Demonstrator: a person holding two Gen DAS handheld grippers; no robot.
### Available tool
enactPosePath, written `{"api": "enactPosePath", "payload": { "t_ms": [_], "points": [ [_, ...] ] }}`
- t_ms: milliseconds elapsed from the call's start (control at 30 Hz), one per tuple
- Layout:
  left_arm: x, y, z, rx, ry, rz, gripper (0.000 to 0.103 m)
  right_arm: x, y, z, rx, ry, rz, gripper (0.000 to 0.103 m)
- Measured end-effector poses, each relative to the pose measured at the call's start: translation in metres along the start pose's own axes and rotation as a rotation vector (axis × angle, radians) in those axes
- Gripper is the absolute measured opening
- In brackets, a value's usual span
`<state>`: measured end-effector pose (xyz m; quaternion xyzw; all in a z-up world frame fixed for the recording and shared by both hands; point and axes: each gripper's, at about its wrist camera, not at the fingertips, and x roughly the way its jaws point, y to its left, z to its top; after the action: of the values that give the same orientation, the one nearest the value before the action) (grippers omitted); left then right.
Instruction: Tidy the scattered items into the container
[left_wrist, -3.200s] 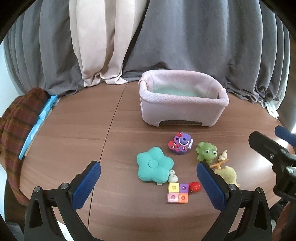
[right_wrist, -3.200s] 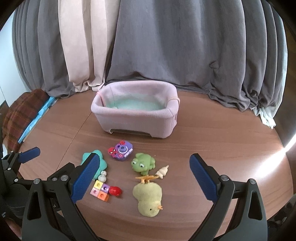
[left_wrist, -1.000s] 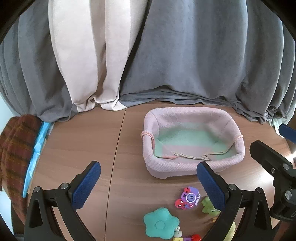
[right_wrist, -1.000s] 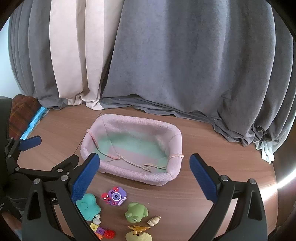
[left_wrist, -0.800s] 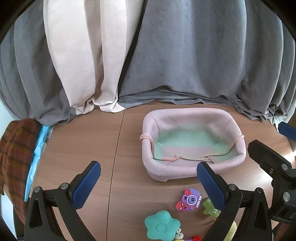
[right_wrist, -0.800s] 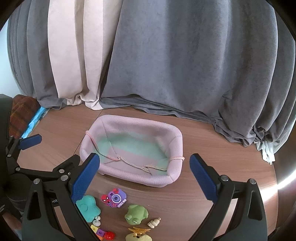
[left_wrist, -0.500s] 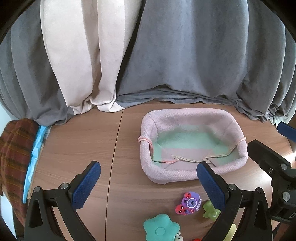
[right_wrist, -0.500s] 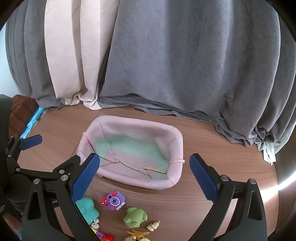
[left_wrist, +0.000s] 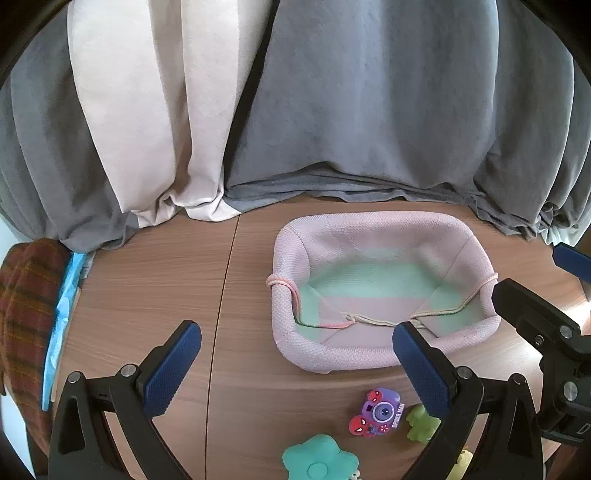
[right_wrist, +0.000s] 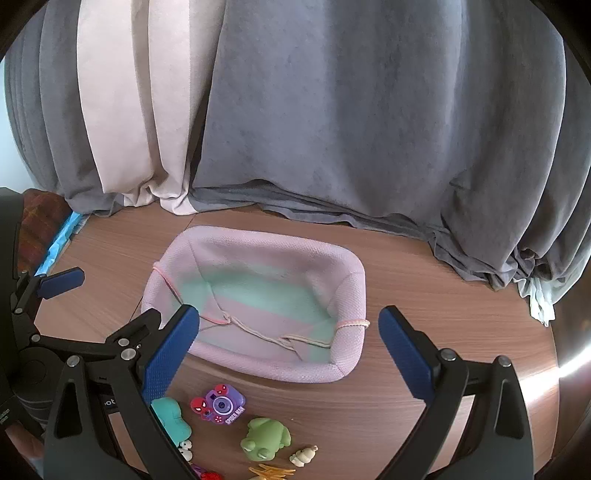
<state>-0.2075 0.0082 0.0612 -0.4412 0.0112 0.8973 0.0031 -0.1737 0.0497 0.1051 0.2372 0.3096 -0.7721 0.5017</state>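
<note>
A soft pink basket (left_wrist: 295, 354) (right_wrist: 343, 369) with a pink and mint inside stands on the brown table, nothing in it but its cords. In front of it lie small toys: a purple toy camera (left_wrist: 380, 411) (right_wrist: 219, 404), a green frog (right_wrist: 266, 439) (left_wrist: 421, 424), a teal flower cushion (left_wrist: 319, 461) (right_wrist: 171, 419), a small cream figure (right_wrist: 303, 455) and an orange piece (right_wrist: 271, 472). My left gripper (left_wrist: 295, 358) is open, raised above the table left of the basket. My right gripper (right_wrist: 288, 341) is open too, held high over the basket's near rim.
Grey and cream curtains (left_wrist: 295, 110) hang down to the table's far edge. A plaid cloth (left_wrist: 22, 314) on something blue lies at the left edge. Bare wood table (left_wrist: 147, 280) spreads left of the basket and to its right (right_wrist: 461, 314).
Both grippers have risen and tilted up since three seconds ago, so the toys slid to the bottom of the views and the basket's inside shows. Both stay open.
</note>
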Motion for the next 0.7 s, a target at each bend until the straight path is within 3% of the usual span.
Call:
{"api": "enactPosePath", "payload": {
  "t_ms": [700],
  "points": [
    [-0.007,0.0,-0.01,-0.016,-0.004,0.011,0.102,-0.006,0.001,-0.008,-0.003,0.006,0.011,0.097]
  ]
}}
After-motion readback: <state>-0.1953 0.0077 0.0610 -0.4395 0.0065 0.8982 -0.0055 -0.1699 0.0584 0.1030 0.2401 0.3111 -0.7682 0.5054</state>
